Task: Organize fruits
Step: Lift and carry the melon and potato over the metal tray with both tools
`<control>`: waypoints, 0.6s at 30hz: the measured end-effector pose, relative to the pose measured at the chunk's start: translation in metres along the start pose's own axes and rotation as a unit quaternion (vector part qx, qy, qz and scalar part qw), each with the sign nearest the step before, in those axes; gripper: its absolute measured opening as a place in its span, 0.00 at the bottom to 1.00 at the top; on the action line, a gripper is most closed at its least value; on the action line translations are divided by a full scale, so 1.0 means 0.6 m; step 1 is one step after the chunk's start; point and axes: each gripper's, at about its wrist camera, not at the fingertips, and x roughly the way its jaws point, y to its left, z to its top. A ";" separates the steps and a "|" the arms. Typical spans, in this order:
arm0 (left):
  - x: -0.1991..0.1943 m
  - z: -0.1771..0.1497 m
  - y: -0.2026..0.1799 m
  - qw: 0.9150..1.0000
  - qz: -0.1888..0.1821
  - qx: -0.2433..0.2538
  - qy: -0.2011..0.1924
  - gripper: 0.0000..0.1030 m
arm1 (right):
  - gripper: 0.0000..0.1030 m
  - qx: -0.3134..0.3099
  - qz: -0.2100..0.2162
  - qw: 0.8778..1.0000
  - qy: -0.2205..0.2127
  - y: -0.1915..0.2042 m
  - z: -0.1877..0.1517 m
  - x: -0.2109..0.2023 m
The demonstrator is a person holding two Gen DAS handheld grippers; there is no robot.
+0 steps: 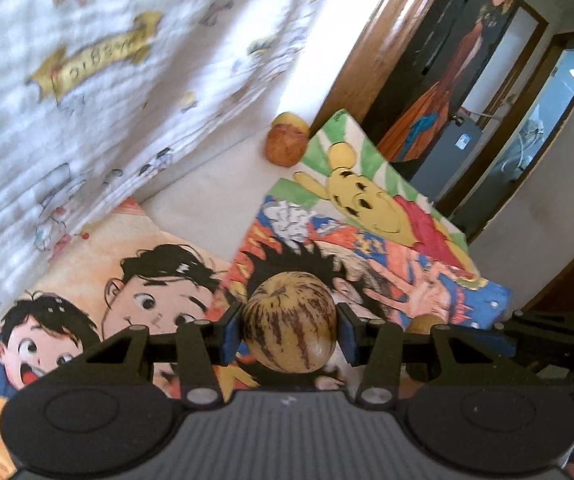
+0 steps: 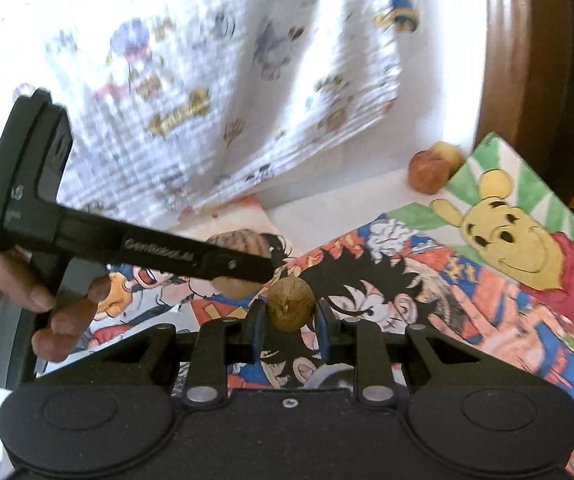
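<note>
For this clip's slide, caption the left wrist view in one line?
Left gripper clamps a striped yellow fruit above cartoon drawings; an apple sits beyond.

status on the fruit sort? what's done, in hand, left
Done: nothing visibly sorted yet. In hand: left gripper is shut on the striped fruit; the small brown fruit sits between the right gripper's pads, contact unclear. Left: the red-yellow apple lies by the Pooh drawing; both held fruits need placing.

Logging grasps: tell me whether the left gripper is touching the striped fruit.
Touching. The left wrist view shows the left gripper with both blue pads pressed against the sides of the striped fruit, no gap either side.
</note>
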 end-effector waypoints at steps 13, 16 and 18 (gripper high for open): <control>-0.085 -0.058 -0.118 0.999 -0.035 0.031 -0.026 0.50 | 0.27 0.040 -0.036 0.998 -0.045 -0.004 -0.071 -0.167; -0.092 -0.077 -0.142 0.998 -0.049 0.036 -0.023 0.50 | 0.27 0.048 -0.045 0.997 -0.048 -0.003 -0.097 -0.196; -0.091 -0.089 -0.155 0.997 -0.058 0.039 -0.019 0.50 | 0.27 0.051 -0.053 0.996 -0.049 -0.005 -0.115 -0.214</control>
